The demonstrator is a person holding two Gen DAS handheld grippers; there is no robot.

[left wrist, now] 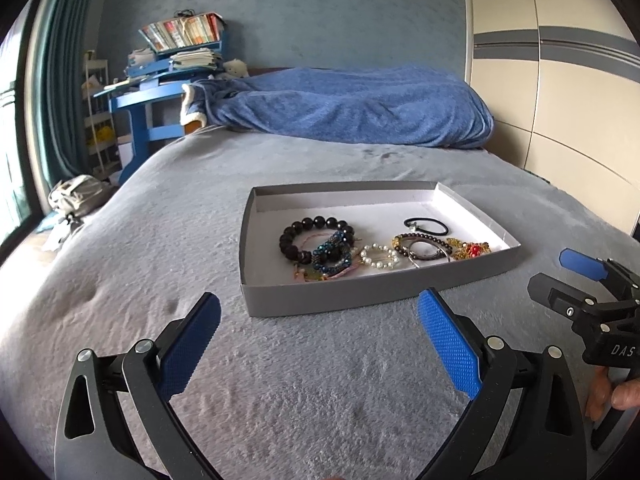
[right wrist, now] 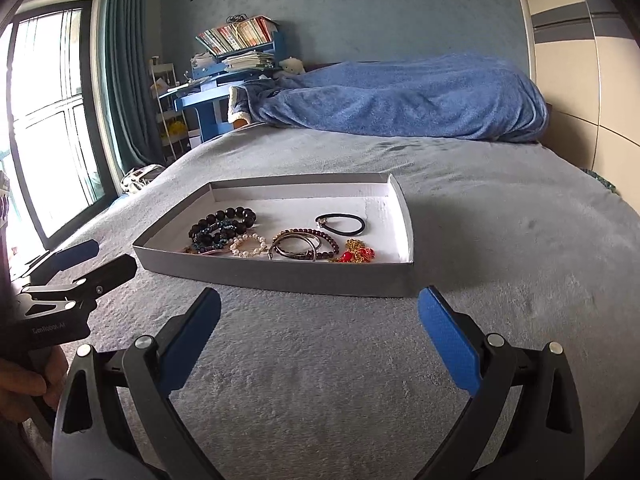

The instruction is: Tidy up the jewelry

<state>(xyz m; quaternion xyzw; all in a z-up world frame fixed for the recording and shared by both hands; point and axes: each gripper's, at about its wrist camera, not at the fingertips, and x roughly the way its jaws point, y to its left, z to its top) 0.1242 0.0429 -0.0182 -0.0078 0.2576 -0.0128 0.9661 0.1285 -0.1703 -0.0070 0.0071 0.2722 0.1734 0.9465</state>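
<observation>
A shallow grey box lid [left wrist: 360,296] [right wrist: 280,276] lies on the grey bed cover and holds jewelry. In it are a black bead bracelet [left wrist: 298,236] [right wrist: 240,216], a blue bead bracelet [left wrist: 334,252], a pearl bracelet [left wrist: 378,258] [right wrist: 248,245], a dark bead bracelet with metal rings [left wrist: 424,246] [right wrist: 304,242], a black hair tie [left wrist: 426,226] [right wrist: 340,222] and a gold chain with a red charm [left wrist: 470,249] [right wrist: 354,254]. My left gripper [left wrist: 320,320] is open and empty, just short of the box. My right gripper [right wrist: 320,318] is open and empty, also in front of it.
A rumpled blue blanket [left wrist: 352,112] [right wrist: 400,96] lies across the far end of the bed. A blue desk with books [left wrist: 160,80] [right wrist: 232,68] stands at the back left. A window and curtain [right wrist: 60,112] are on the left, a wardrobe [left wrist: 580,80] on the right.
</observation>
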